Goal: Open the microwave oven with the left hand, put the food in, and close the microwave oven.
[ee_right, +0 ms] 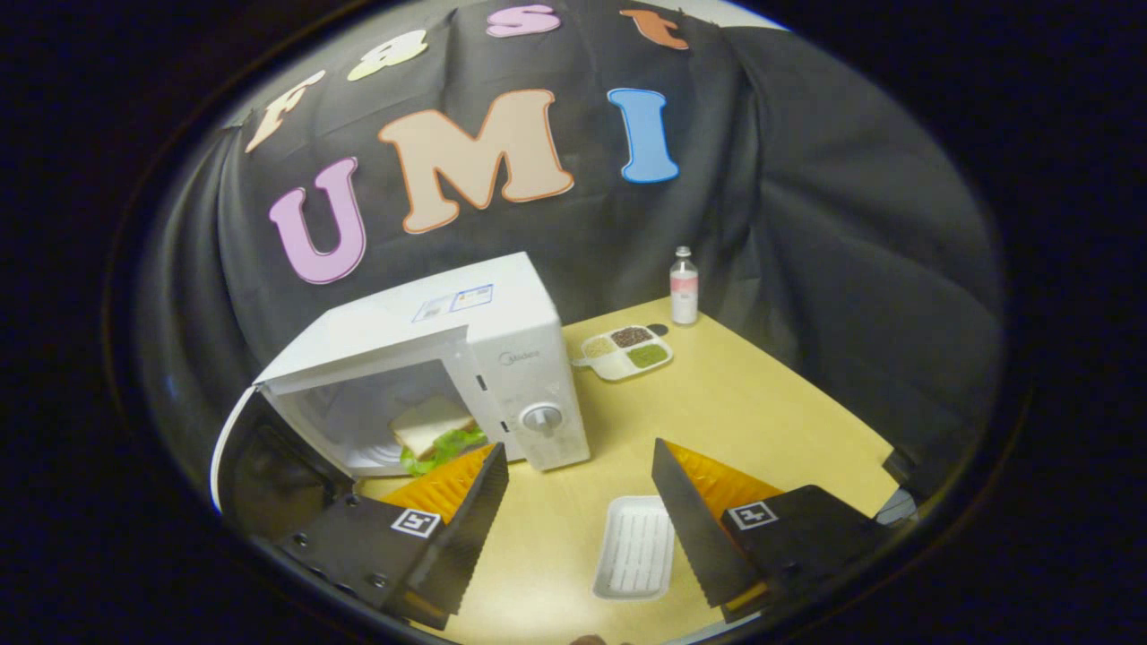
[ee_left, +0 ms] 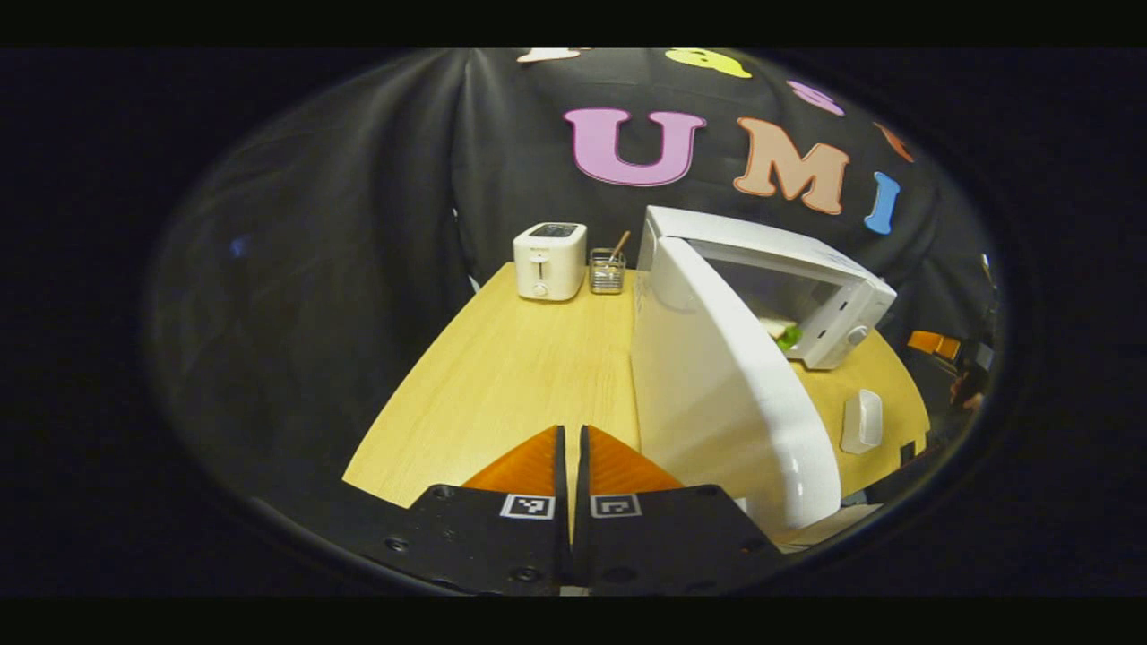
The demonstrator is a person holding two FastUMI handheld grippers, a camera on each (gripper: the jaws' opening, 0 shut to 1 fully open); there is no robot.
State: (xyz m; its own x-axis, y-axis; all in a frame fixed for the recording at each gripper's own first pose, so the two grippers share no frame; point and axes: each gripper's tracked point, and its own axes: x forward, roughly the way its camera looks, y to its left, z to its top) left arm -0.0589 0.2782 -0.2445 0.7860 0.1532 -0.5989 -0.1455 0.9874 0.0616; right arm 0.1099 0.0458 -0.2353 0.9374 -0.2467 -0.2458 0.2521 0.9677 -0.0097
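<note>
Ahead of the right gripper, the sandwich already sat inside the microwave; only closing was left.
Right jaws were spread wide and empty over a white tray. Left gripper had jaws pressed together, holding nothing, with the open door just right of them.

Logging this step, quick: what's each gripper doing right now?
Left gripper: shut, holding nothing.
Right gripper: open, holding nothing.

One microwave — one sandwich
</note>
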